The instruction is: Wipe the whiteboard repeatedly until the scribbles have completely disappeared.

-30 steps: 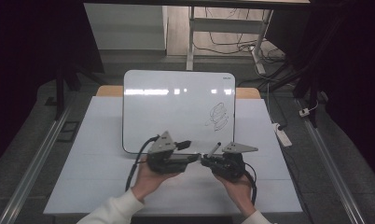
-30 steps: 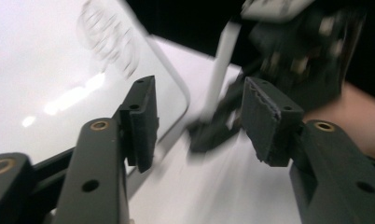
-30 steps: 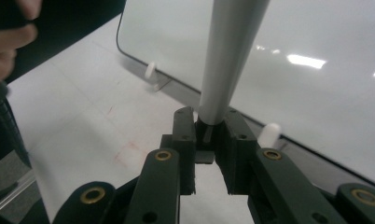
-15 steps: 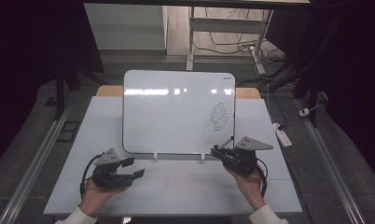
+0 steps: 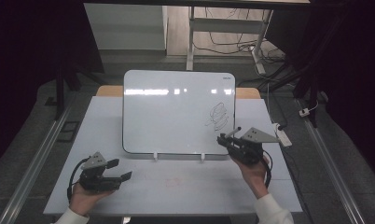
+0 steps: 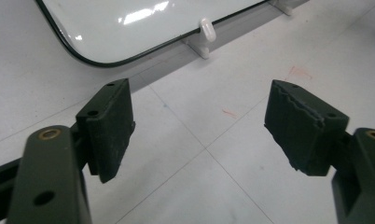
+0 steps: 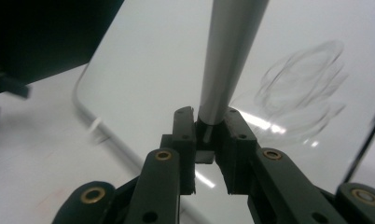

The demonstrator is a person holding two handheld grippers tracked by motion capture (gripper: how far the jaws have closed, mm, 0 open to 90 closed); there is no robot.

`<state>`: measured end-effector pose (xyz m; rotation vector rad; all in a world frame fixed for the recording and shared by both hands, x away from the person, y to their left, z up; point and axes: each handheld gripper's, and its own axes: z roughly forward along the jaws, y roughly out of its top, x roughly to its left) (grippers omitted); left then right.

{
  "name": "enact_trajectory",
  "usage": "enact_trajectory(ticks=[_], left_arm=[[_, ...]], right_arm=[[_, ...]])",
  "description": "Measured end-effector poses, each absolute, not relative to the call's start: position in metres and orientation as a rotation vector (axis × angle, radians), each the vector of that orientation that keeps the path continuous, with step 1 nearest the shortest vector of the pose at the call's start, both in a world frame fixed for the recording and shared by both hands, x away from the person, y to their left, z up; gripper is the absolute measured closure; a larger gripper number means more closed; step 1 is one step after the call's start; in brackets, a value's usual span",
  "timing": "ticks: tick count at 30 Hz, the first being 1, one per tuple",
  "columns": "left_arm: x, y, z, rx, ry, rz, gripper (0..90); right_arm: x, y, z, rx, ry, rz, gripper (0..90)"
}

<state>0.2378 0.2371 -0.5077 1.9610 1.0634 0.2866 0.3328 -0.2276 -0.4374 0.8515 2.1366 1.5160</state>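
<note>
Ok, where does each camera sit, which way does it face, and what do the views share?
High view: above the person's side, facing forward and down on the table; both hands and grippers show.
Left gripper view: on the left gripper, facing the table past its open fingers.
Right gripper view: on the right gripper, facing the whiteboard; fingers shut on a marker.
Shared: the whiteboard and the table.

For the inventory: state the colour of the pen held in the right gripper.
Grey: the slim grey pen is clearest in the right gripper view.
</note>
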Motion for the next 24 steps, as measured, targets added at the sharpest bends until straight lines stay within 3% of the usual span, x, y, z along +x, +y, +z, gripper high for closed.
enact_trajectory(ticks=[14, 19, 24], left_arm=[[0.239, 0.232, -0.513, 1.978, 1.048, 0.284, 22.5], [0.237, 0.233, -0.514, 1.980, 1.054, 0.290, 22.6], [0.235, 0.235, -0.515, 1.979, 1.058, 0.292, 22.6]], right_arm=[[0.454, -0.221, -0.394, 0.876, 1.946, 1.453, 77.7], [0.466, -0.216, -0.403, 0.900, 1.980, 1.372, 77.7], [0.447, -0.207, -0.425, 0.767, 2.111, 1.357, 77.8]])
